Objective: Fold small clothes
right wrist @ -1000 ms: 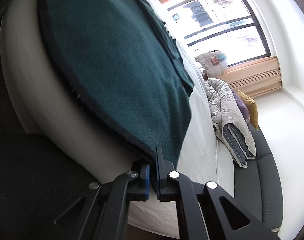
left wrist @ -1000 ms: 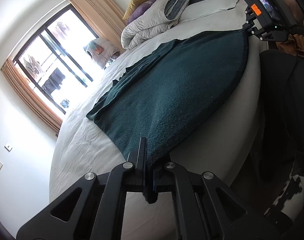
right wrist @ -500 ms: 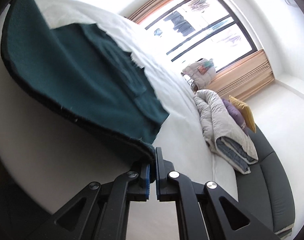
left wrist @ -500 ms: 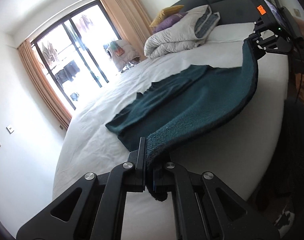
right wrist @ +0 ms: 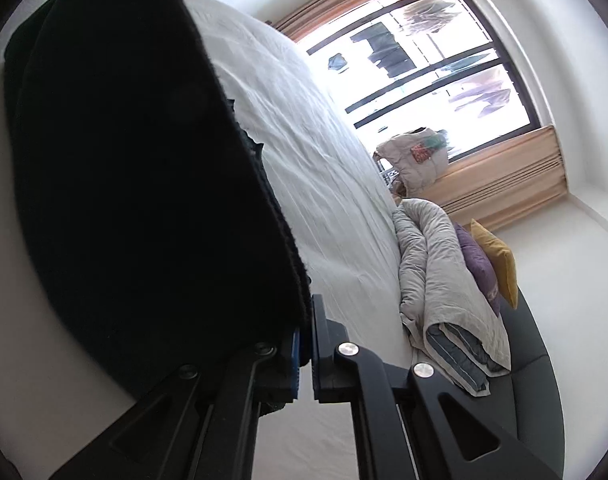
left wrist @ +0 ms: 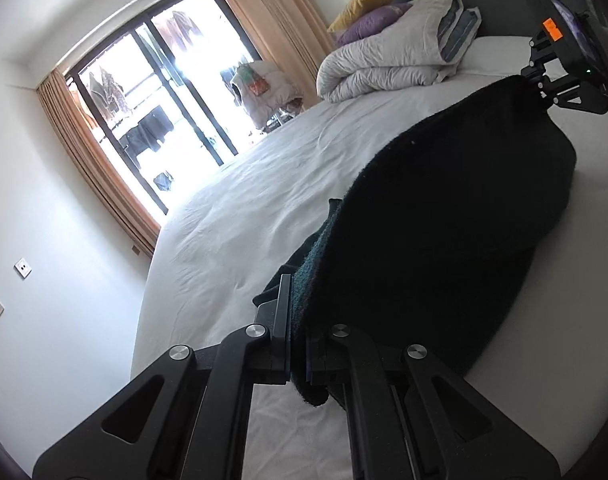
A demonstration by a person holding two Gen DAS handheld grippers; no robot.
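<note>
Left tool [left wrist: 298, 344]: closed on 1 corner of the cloth [left wrist: 444, 248]; the dark green weave is pinched between its 2 fingers, and a small tuft hangs below them.
Right tool [right wrist: 306, 344]: closed on another corner of the cloth [right wrist: 144, 200]; the fabric edge is clamped between a blue-padded finger and a black one. The right tool [left wrist: 544, 94] is also seen in the left wrist view, far off at the upper right, with the cloth's far corner held at it.
Cloth: a dark green knit piece, shown almost black against the light. It is held up off the bed [left wrist: 264, 208] along the edge between the 2 tools, and its underside is turned toward both cameras. The lower part is draped down to the sheet, where a further layer of the same cloth is seen lying near the bed's near edge.
Bed: covered by a wrinkled white sheet.
Quilt [left wrist: 388, 64]: a pale rolled quilt is laid at the head end, with a purple and a yellow cushion [left wrist: 364, 0] behind it.
Window [left wrist: 160, 92]: large, dark-framed and very bright, flanked by tan curtains [left wrist: 92, 168].
</note>
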